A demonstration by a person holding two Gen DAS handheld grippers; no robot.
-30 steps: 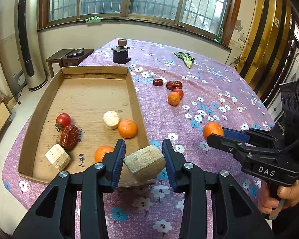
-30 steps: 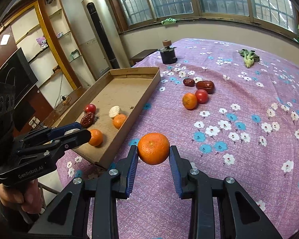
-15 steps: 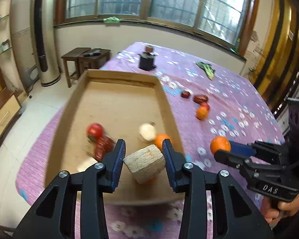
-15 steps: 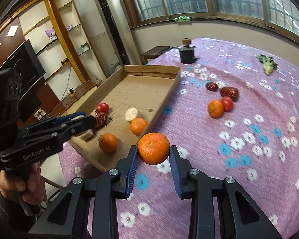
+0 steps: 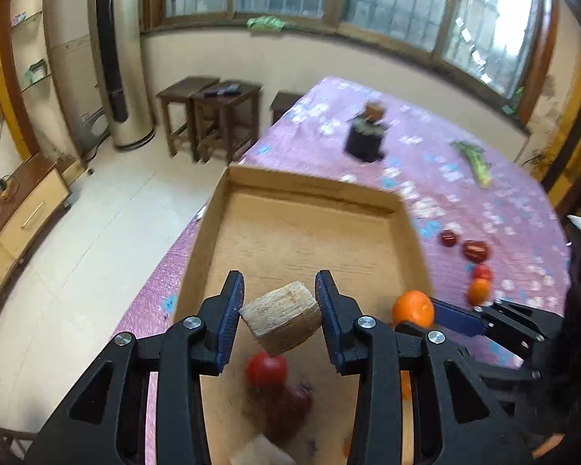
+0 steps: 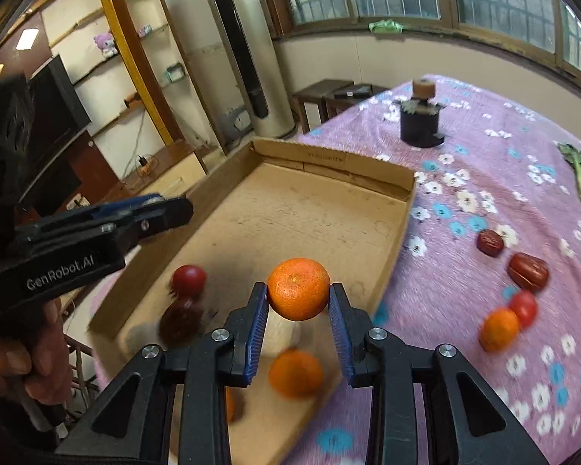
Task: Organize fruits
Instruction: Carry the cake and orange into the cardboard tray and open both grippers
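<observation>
My left gripper (image 5: 279,310) is shut on a pale, ridged cut chunk of fruit (image 5: 281,321), held above the near part of the cardboard tray (image 5: 310,190). Under it lie a red tomato (image 5: 266,368) and a dark red date (image 5: 290,407). My right gripper (image 6: 299,302) is shut on an orange (image 6: 299,288), over the tray's near right side. Below it in the tray sit another orange (image 6: 296,374), a tomato (image 6: 189,279) and a date (image 6: 180,319). Each gripper shows in the other's view: the right gripper (image 5: 426,316), the left gripper (image 6: 174,209).
On the purple flowered tablecloth (image 6: 484,162) right of the tray lie two dates (image 6: 528,269), a tomato (image 6: 523,304) and an orange (image 6: 497,329). A black pot (image 6: 420,122) and a green vegetable (image 6: 579,172) stand farther back. Stools (image 5: 209,116) and floor are left of the table.
Both grippers have swung left with their loads, from over the tablecloth at the tray's near right corner to over the tray's inside. Neither grip has changed.
</observation>
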